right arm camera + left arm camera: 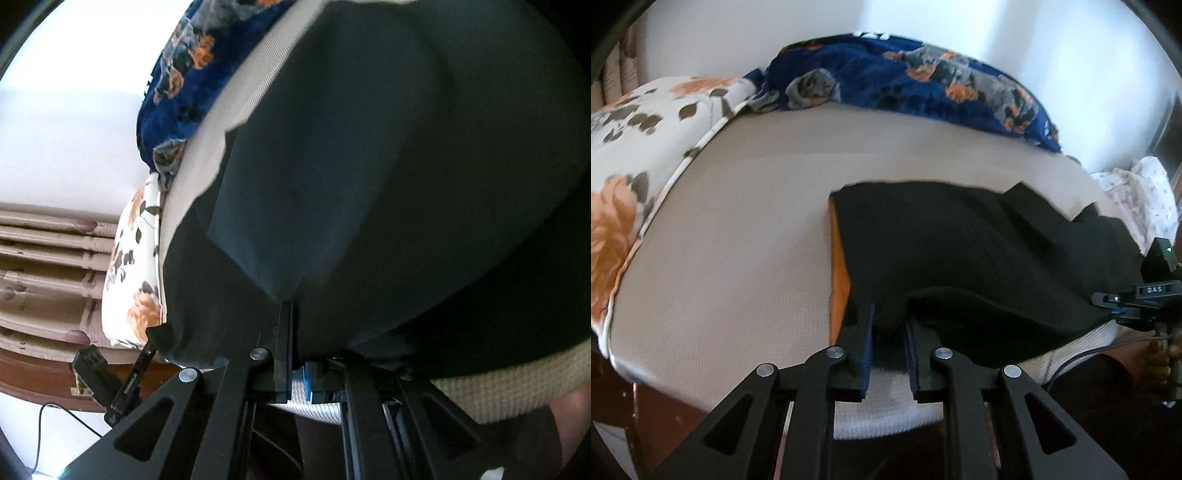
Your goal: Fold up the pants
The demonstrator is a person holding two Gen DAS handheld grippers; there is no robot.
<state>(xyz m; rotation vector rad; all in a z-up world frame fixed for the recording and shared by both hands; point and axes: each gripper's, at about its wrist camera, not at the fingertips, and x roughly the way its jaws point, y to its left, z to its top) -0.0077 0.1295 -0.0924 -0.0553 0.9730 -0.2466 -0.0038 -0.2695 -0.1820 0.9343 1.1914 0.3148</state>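
A flowered pillow (pixel 624 155) lies at the left end of the beige bed (pixel 738 229), a blue blanket (pixel 923 85) behind. The black pants (pixel 979 251) lie on the bed's near edge. The left gripper (pixel 890 328) pinches their near hem; the right gripper (pixel 301 354) also clamps the cloth.

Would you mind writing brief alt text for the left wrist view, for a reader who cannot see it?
The left tool pinches the near edge of black pants lying on a beige mattress. A blue floral blanket lies bunched along the far side, a white floral pillow at left, and the right tool at the right edge.
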